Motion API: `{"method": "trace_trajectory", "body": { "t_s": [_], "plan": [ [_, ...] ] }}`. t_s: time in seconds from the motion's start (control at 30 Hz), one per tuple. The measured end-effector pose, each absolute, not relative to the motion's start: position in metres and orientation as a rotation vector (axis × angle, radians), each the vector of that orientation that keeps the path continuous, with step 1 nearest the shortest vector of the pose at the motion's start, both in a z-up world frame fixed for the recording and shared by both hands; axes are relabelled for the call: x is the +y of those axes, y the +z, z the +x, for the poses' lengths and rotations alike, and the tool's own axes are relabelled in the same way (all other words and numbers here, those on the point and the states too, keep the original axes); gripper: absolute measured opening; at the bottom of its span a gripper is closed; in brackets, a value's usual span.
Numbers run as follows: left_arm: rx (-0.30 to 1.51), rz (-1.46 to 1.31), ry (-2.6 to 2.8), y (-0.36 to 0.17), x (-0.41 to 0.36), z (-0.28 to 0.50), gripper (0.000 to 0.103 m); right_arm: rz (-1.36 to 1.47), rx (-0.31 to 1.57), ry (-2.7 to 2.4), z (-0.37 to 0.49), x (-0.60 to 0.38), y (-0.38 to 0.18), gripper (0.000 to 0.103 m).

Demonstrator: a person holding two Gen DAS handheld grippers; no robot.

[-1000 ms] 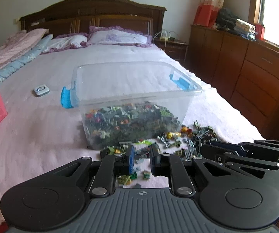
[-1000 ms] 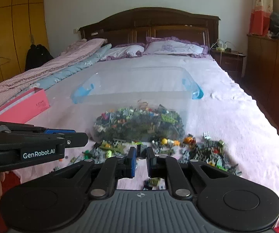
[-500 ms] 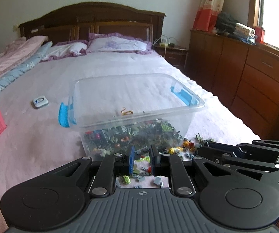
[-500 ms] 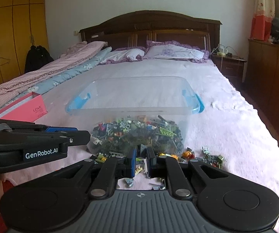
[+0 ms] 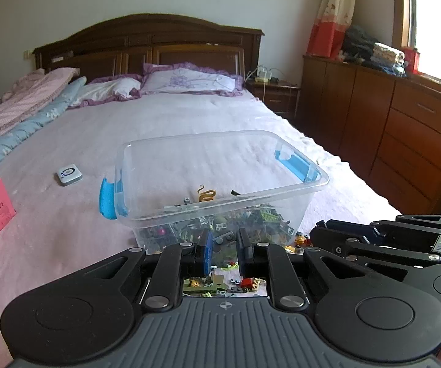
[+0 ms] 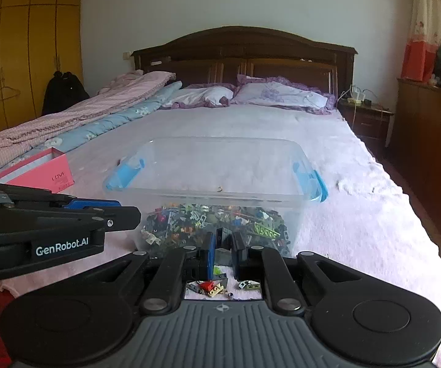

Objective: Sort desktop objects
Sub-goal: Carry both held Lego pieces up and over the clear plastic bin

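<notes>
A clear plastic bin (image 5: 300,188) with blue handles sits on the bed, holding a heap of small toy bricks (image 5: 242,217); it also shows in the right wrist view (image 6: 281,197). Loose bricks (image 5: 242,282) lie on the sheet in front of the bin, also seen in the right wrist view (image 6: 211,288). My left gripper (image 5: 223,245) is shut on a dark grey brick (image 5: 224,239) just above the loose bricks. My right gripper (image 6: 223,243) is shut on a small dark brick (image 6: 222,237), close to the bin's near wall. Both grippers are side by side.
A pink box (image 6: 41,173) stands on the bed to the left. A small white device (image 5: 68,174) lies left of the bin. Folded quilts (image 6: 76,116) and pillows (image 5: 186,81) lie at the bed's far end. A wooden dresser (image 5: 404,128) lines the right side.
Both grippers have risen and tilted up, so the bin's open top now shows and most loose bricks dropped below the grippers. Each still holds its brick.
</notes>
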State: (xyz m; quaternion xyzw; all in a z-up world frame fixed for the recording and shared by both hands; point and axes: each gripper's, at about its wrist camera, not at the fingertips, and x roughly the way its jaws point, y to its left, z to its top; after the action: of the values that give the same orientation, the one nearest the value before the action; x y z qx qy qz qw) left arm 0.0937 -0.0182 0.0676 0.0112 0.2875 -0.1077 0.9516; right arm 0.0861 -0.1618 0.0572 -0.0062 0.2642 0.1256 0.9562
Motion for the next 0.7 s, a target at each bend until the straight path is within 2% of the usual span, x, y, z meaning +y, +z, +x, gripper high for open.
{"method": "trace_trajectory", "body": {
  "t_s": [0.7],
  "plan": [
    [0.572,0.015,-0.201,0.073,-0.011,0.125,0.018,-0.018,0.523,0.273,0.110,-0.154,0.065,0.012]
  ]
}}
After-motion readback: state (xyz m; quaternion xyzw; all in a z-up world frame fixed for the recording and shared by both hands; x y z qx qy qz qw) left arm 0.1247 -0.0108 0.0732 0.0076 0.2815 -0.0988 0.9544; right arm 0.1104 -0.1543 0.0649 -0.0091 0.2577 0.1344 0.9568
